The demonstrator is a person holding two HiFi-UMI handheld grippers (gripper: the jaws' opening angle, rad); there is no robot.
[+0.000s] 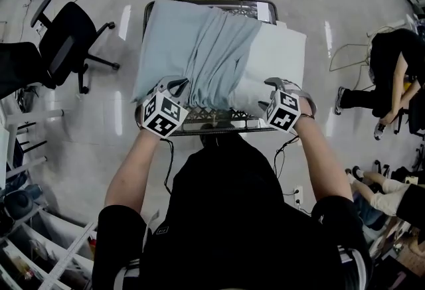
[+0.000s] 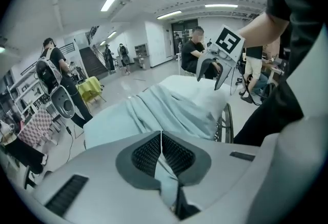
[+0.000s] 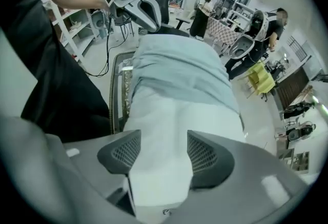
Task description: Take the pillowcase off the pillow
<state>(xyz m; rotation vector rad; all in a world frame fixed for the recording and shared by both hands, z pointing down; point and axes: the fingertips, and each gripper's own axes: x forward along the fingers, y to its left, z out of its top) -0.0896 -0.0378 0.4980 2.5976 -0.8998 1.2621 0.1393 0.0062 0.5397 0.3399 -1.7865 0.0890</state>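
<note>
Inspecting the job at this stage: partly done. The pillowcase is bunched in long folds across the middle of the pillow and covers its left side and far end. The near right portion of the pillow lies bare and white. Both rest on the wire worktop, with the pillow overhanging its left and right edges.

Left tool: clenched on a fold of the pale blue pillowcase, with cloth running up out of the closed pads toward the bunched part.

Right tool: jaws standing apart with the bare pillow end lying between them. The pads sit beside the white cover, but no pinch shows, so I record it as released.

Judgement: roughly half of the pillow is uncovered (the far end cannot be checked from the head view). Remaining work is to steady the bare end and draw the bunched cloth off the left side and far end until the case comes free.

Other people and office chairs stand well apart and do not bear on the work.
</note>
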